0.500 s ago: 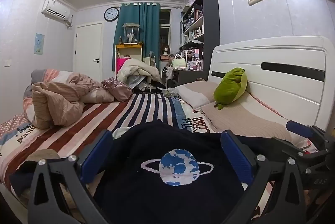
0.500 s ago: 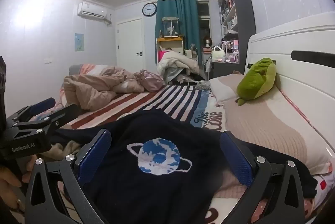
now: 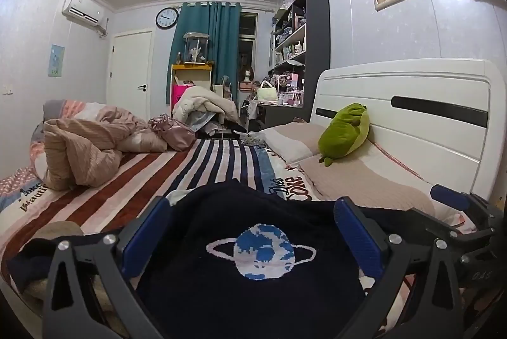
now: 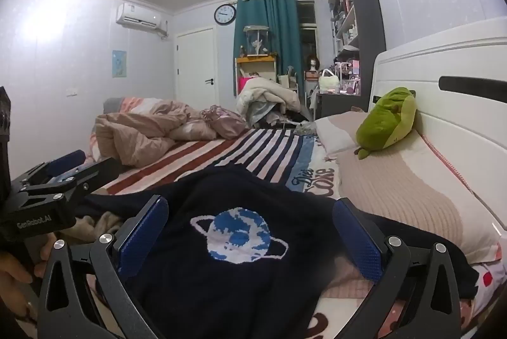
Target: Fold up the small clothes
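A dark navy sweater (image 3: 253,291) with a blue-and-white planet design lies spread on the bed; it also shows in the right wrist view (image 4: 240,259). My left gripper (image 3: 253,237) is open, its blue pads wide apart just above the sweater's chest. My right gripper (image 4: 250,231) is open too, hovering over the same sweater. The right gripper shows at the right edge of the left wrist view (image 3: 459,212), and the left gripper at the left edge of the right wrist view (image 4: 63,177). Neither holds anything.
The bed has a striped sheet (image 3: 190,167), a crumpled pink quilt (image 3: 82,148) at the far left, beige pillows (image 3: 358,180) and a green plush toy (image 3: 345,129) by the white headboard (image 3: 412,117). More cloth (image 3: 47,244) lies at the near left.
Both grippers have shifted only slightly over the sweater. The sweater lies as before.
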`<state>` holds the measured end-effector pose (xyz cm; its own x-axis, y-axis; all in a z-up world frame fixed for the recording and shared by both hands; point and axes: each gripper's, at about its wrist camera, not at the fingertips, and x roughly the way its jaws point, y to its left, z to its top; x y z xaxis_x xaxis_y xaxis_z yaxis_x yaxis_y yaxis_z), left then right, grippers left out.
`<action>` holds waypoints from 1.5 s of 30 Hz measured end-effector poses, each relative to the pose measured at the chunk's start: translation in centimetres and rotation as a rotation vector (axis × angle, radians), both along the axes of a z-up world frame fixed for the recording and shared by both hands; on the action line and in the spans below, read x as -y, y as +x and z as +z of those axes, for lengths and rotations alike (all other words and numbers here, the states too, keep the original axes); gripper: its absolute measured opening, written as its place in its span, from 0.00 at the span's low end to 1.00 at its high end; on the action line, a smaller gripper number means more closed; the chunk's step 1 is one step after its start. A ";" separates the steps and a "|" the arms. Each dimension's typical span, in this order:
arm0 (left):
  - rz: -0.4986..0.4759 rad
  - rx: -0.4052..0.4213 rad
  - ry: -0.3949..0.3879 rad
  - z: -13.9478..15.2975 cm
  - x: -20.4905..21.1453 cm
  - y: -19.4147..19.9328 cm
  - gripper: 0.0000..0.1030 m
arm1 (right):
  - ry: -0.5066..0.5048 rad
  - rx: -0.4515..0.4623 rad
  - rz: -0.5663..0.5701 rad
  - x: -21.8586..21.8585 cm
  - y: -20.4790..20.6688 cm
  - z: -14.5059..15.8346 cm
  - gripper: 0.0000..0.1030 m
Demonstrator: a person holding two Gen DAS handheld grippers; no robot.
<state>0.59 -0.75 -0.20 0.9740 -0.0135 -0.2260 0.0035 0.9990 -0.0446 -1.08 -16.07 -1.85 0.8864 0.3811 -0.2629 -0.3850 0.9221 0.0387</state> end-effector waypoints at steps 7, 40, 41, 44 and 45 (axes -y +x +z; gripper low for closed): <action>-0.003 0.005 -0.007 0.2 -0.3 -0.5 0.99 | -0.004 0.001 -0.003 -0.1 -0.1 -0.1 1.00; -0.021 0.005 0.003 1.1 0.7 -1.5 0.99 | 0.028 0.004 -0.008 1.0 -1.5 0.8 1.00; -0.021 0.006 0.003 1.2 0.7 -1.5 0.99 | 0.028 0.004 -0.008 1.0 -1.5 0.8 1.00; -0.021 0.005 0.004 1.2 0.7 -1.5 0.99 | 0.028 0.004 -0.009 1.0 -1.5 0.8 1.00; -0.021 0.006 0.004 1.2 0.8 -1.5 0.99 | 0.028 0.004 -0.010 1.1 -1.5 0.8 1.00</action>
